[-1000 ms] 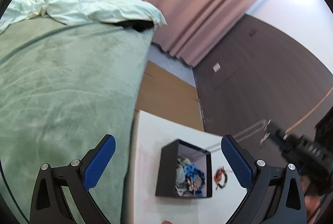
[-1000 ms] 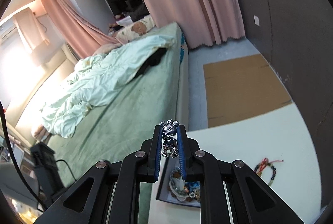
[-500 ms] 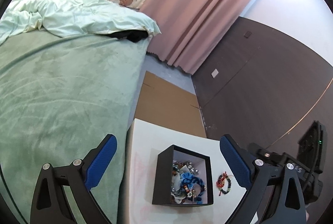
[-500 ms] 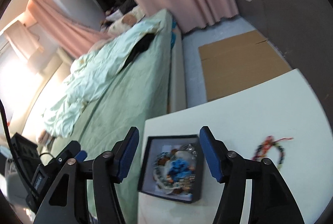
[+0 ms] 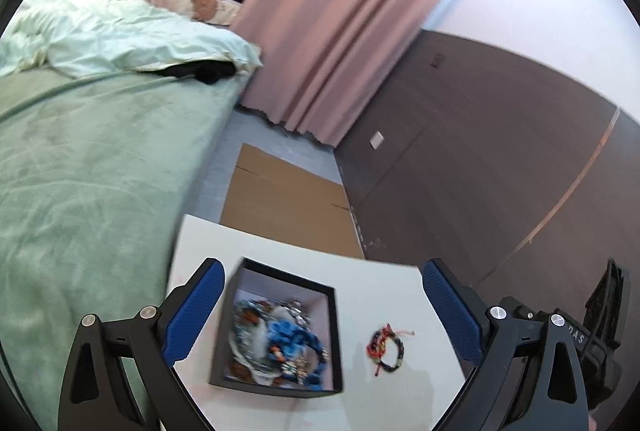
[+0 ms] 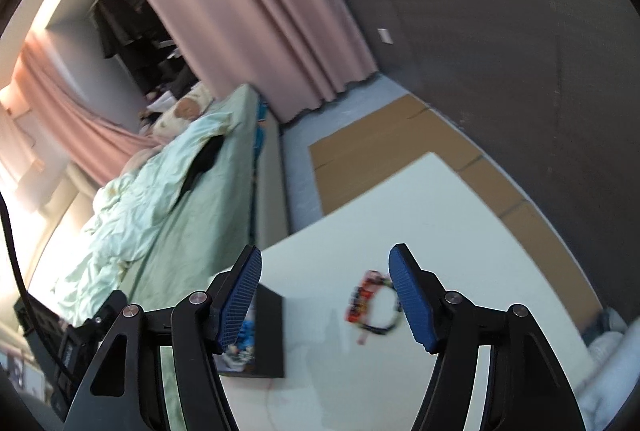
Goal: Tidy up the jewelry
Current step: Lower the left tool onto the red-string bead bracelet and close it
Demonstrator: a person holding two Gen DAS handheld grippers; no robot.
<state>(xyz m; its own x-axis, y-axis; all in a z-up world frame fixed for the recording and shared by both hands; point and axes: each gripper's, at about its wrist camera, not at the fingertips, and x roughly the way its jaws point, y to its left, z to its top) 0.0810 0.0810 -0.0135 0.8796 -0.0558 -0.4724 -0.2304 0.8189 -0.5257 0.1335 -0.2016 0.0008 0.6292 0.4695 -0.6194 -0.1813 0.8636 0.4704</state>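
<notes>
Left wrist view: the left gripper (image 5: 320,305) is spread wide above a white counter (image 5: 372,283). A black box (image 5: 280,329) heaped with jewelry sits between its fingers, a beaded bracelet (image 5: 386,349) lying just right of it.

Right wrist view: the right gripper (image 6: 326,301) is spread, empty, above the bracelet (image 6: 372,305); the box (image 6: 264,335) is at left.

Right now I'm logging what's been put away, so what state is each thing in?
Black box: lidless, upright on the white table, holding a pile of jewelry.
Beaded bracelet: loose on the table, outside the box, to its right.
Left gripper: open, empty.
Right gripper: open, empty, above the bracelet.
</notes>
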